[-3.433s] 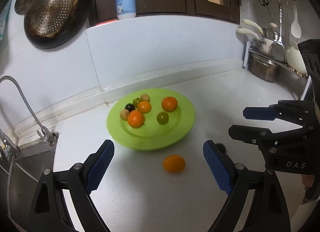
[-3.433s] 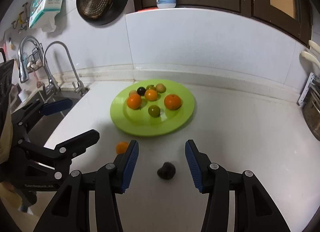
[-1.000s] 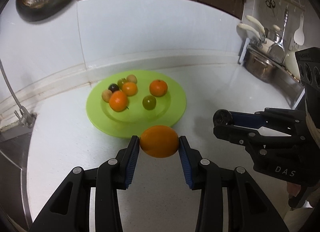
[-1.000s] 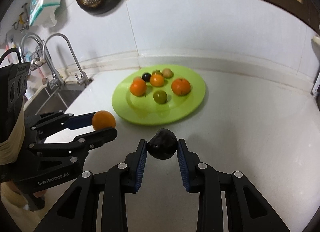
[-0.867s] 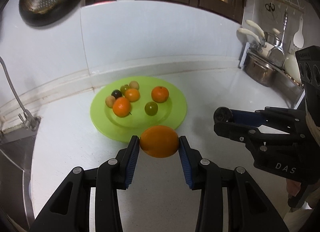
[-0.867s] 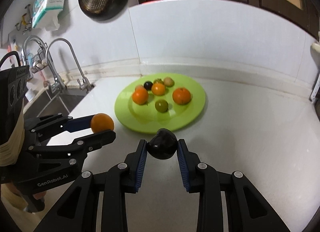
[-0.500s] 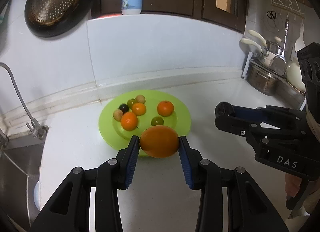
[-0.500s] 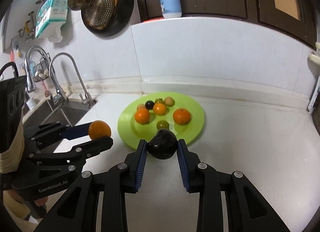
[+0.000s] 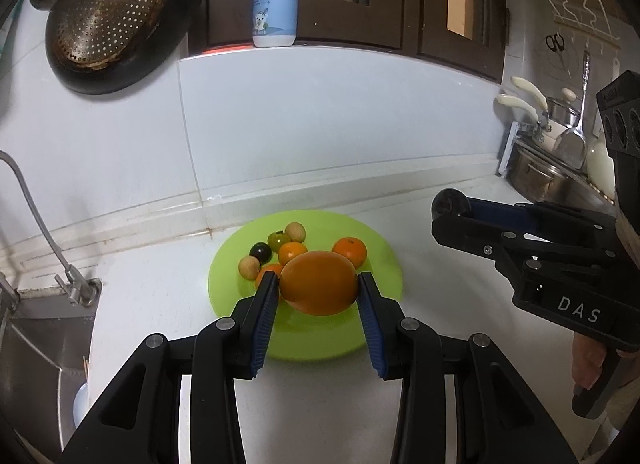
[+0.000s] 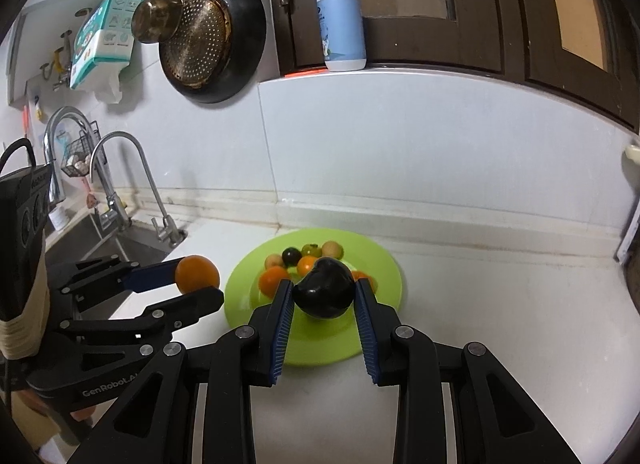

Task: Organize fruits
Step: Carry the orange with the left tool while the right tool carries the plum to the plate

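The left gripper (image 9: 318,290), marked "GenRobot.AI", clamps an orange (image 9: 318,283). At right of the left view, the right gripper (image 10: 322,296), lettered "DAS", grips a dark plum (image 10: 324,292).

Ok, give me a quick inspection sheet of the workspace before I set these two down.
Surface: white counter, bare around the plate.
Job's things: green plate with small fruits; orange and dark fruit held above it.
Clutter: nothing seen on the counter.
Grippers: left gripper shut on orange; right gripper shut on dark fruit.
Cables: black cable at the far left of the right view.
Surroundings: sink, hanging pan, bottle.
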Motion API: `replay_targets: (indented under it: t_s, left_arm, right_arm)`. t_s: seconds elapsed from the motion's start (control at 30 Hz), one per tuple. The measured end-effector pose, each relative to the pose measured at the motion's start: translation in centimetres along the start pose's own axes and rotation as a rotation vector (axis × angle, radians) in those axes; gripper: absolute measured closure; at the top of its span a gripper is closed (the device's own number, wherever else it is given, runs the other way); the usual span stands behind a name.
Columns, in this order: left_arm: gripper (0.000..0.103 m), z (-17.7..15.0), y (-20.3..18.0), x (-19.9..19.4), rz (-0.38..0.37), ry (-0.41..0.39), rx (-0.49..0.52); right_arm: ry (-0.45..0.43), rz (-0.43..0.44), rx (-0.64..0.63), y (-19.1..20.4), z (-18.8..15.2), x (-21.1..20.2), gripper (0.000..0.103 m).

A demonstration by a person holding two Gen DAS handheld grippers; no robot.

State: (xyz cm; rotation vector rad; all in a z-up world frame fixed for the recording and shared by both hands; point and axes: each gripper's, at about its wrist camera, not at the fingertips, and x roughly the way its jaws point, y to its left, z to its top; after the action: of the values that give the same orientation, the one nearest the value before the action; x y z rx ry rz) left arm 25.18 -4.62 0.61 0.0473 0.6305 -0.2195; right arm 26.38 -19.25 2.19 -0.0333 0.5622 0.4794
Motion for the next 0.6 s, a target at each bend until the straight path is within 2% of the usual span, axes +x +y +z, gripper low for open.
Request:
replay_targets:
  t_s: [0.6]
  left_arm:
    - [0.063,1.9,1.9,6.3,-0.005,0.053,-0.01]
  right_arm:
    - [0.039,0.022,-0.003,-1.8,2.2,6.0,0.071]
